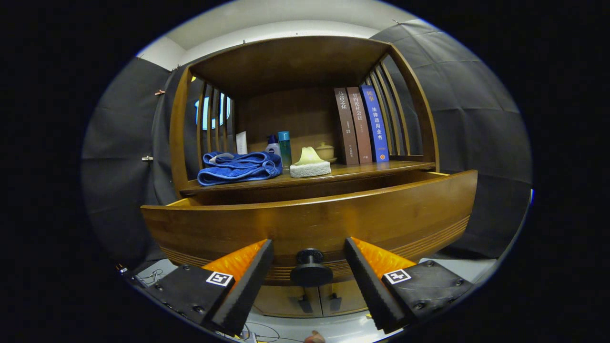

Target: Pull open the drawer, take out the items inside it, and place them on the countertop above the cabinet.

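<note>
The wooden drawer [310,216] stands pulled out from the cabinet, its curved front facing me. Its round dark knob [310,268] sits between my two fingers, low on the drawer front. My gripper [310,259] is open, with a gap on each side of the knob. The drawer's inside is hidden behind its front panel. On the countertop [371,168] above lie a folded blue towel [238,167] and a pale sponge [310,166].
At the back of the countertop stand a small blue-capped bottle [272,145], a teal bottle [285,148], a small lidded pot [325,151] and three upright books [360,125]. Slatted side rails and a wooden top enclose the shelf. Two small cabinet doors [319,300] sit below the drawer.
</note>
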Tool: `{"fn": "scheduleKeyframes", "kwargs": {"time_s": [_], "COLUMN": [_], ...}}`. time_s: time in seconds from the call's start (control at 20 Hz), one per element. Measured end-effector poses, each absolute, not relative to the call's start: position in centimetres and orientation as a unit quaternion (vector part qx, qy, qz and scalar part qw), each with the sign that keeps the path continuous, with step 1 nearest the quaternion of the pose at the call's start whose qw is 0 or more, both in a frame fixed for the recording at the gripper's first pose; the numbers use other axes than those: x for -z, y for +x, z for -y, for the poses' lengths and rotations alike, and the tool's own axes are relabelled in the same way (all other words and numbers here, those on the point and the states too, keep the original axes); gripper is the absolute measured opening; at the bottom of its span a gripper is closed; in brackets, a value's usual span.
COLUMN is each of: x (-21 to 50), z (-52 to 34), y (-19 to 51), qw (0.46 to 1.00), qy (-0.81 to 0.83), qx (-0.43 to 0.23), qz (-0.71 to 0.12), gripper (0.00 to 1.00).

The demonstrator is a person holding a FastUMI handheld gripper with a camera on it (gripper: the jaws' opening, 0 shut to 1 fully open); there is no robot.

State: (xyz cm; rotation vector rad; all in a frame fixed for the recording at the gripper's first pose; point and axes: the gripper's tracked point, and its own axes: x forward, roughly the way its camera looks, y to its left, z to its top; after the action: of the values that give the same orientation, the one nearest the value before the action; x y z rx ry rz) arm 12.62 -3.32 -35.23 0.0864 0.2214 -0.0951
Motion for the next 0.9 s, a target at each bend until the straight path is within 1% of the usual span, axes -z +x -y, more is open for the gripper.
{"fn": "scheduleKeyframes", "kwargs": {"time_s": [0.2,0.45,0.75,0.9], "x": [35.8,36.0,36.5,36.4], "z": [3.6,3.8,4.0,3.9], "y": [16.2,19.0,20.4,20.4], "qw": [0.991,0.991,0.991,0.991], "qy": [0.043,0.042,0.042,0.046], "qx": [0.048,0.048,0.05,0.052], "qz": [-0.114,-0.116,-0.115,-0.11], "gripper": [0.99,0.99,0.99,0.97]}}
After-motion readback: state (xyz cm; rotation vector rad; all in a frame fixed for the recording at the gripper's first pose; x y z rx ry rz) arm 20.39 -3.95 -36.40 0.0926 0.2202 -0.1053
